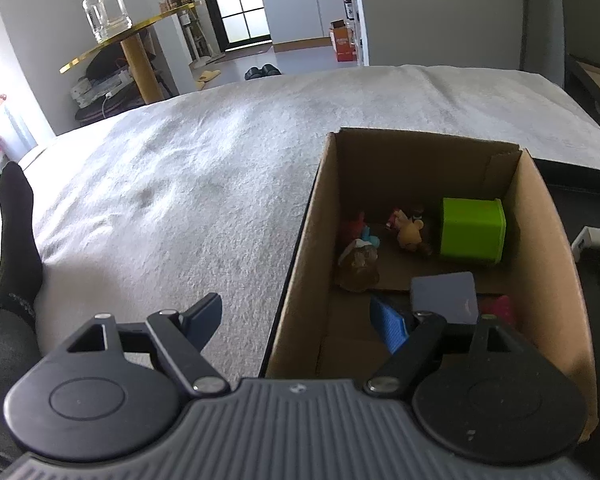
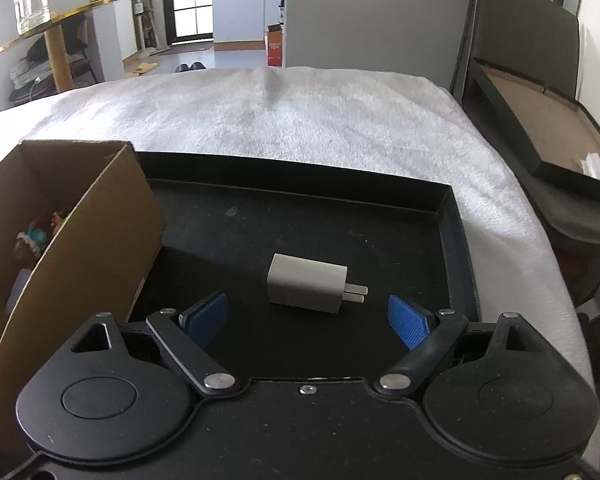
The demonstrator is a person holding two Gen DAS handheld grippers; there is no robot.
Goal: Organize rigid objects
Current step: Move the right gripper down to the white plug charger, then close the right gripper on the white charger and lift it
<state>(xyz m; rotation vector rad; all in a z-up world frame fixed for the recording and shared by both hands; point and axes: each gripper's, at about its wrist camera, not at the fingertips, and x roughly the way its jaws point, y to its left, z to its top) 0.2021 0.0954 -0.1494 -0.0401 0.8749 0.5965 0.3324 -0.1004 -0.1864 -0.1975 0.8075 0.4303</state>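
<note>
A white plug charger (image 2: 307,288) lies on its side in the black tray (image 2: 452,240), prongs pointing right. My right gripper (image 2: 306,306) is open just in front of it, one blue pad on each side, neither touching. Left of the tray stands a cardboard box (image 1: 420,146) holding a green tin (image 1: 470,232), small figurines (image 1: 408,232), a grey-blue flat piece (image 1: 444,296) and something pink (image 1: 500,308). My left gripper (image 1: 296,306) is open and empty, straddling the box's left wall, with its right pad inside the box. In the left wrist view the charger (image 1: 596,240) shows at the far right.
Box and tray rest on a bed with a white fleecy blanket (image 1: 180,160). A person's leg in a black sock (image 1: 16,232) lies at the left. Beyond are a gold-edged side table with a glass jar (image 1: 106,8) and a dark bed frame (image 2: 540,128) on the right.
</note>
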